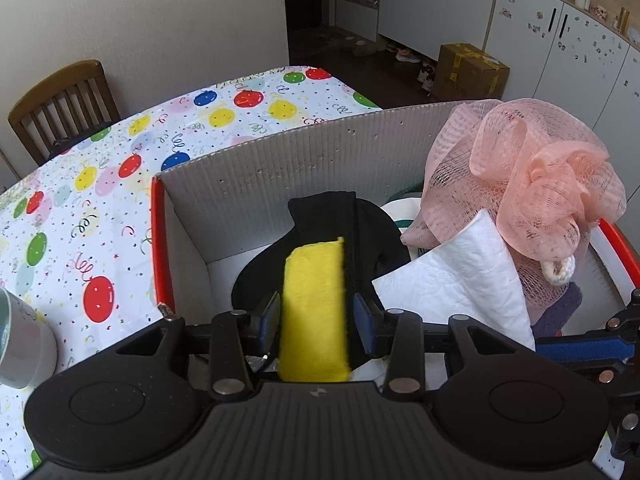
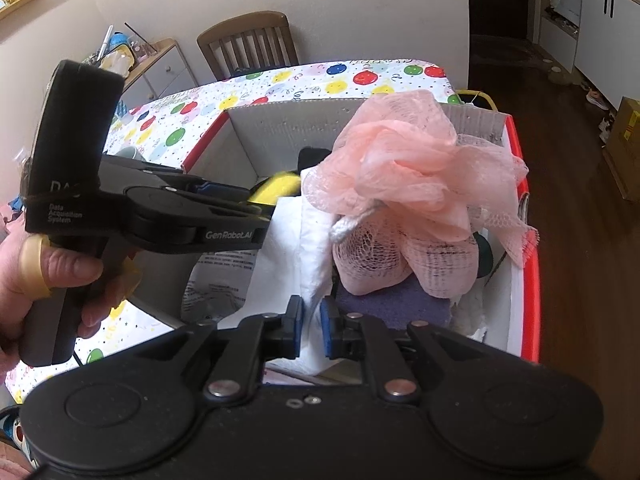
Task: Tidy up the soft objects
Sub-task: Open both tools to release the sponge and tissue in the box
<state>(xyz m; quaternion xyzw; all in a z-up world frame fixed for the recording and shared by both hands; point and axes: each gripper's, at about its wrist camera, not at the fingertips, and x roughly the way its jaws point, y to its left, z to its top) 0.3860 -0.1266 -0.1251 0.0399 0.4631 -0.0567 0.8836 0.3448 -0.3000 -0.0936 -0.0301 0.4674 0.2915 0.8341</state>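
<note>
A cardboard box (image 1: 256, 168) with a red outside holds soft things. My left gripper (image 1: 316, 316) is shut on a yellow sponge cloth (image 1: 314, 308) with a black fabric piece (image 1: 360, 216) around it, held over the box's left part. A pink mesh bath pouf (image 1: 532, 184) fills the right of the box, over a white quilted cloth (image 1: 460, 284) and a purple sponge (image 1: 560, 312). My right gripper (image 2: 312, 320) is shut on the white cloth (image 2: 316, 240) at the box's near edge. The pouf (image 2: 408, 164), purple sponge (image 2: 388, 300) and left gripper's body (image 2: 180, 208) show in the right wrist view.
The box stands on a table with a balloon-print cloth (image 1: 100, 200). A grey cup (image 1: 20, 340) sits at the table's near left. A wooden chair (image 1: 60, 104) stands behind the table. A brown carton (image 1: 468, 68) is on the floor by white cabinets.
</note>
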